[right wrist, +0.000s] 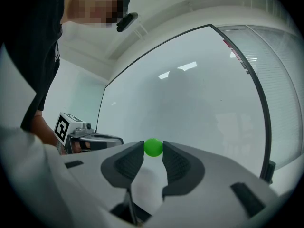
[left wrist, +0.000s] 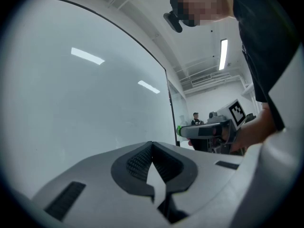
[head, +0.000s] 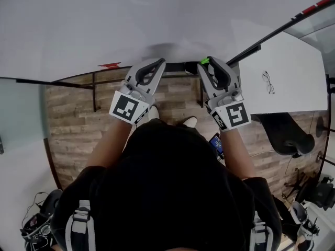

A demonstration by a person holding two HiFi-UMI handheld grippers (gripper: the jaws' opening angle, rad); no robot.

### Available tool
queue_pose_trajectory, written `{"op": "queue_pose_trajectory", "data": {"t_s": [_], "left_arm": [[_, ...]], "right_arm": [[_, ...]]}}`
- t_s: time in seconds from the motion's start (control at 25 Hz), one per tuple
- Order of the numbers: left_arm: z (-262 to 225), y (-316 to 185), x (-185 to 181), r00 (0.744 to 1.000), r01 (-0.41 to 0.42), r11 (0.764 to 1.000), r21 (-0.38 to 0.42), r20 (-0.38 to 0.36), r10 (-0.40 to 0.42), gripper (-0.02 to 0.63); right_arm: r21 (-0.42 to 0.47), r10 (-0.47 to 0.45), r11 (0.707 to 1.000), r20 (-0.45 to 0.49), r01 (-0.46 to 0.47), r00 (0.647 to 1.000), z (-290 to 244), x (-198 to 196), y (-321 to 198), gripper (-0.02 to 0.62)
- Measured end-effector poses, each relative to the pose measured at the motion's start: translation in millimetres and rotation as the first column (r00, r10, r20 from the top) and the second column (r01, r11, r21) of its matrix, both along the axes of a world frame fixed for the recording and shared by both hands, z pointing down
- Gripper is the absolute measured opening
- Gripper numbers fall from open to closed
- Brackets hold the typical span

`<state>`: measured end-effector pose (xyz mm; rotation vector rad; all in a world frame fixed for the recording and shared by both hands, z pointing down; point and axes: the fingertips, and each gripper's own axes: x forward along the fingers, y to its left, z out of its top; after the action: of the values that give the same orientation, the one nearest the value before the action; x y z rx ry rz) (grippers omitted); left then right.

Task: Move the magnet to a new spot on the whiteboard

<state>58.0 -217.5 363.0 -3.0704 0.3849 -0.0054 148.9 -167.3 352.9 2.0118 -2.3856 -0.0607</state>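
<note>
A small green ball magnet sits pinched between the fingertips of my right gripper, which is shut on it. The tips point at the whiteboard; I cannot tell whether the magnet touches it. In the head view the magnet shows at the right gripper's tips, near the whiteboard's lower edge. My left gripper is held beside it to the left, shut and holding nothing. The left gripper view shows its own tips meeting before the whiteboard, with the right gripper and magnet beyond.
A black ledge runs along the board's bottom, with a red item on it at the left. A white table with a pair of glasses stands to the right, and a black chair is near it.
</note>
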Motion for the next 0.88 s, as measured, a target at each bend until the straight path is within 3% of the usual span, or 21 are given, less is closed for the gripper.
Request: {"op": "queue_pose_trajectory", "data": {"t_s": [0.88], "left_arm": [[5.8, 4.8, 4.8, 1.0, 0.003, 1.0, -0.014, 0.009, -0.003, 0.002]], "right_arm": [[-0.018, -0.003, 1.0, 0.034, 0.004, 0.999, 15.1, 4.7, -1.3, 0.12]]}}
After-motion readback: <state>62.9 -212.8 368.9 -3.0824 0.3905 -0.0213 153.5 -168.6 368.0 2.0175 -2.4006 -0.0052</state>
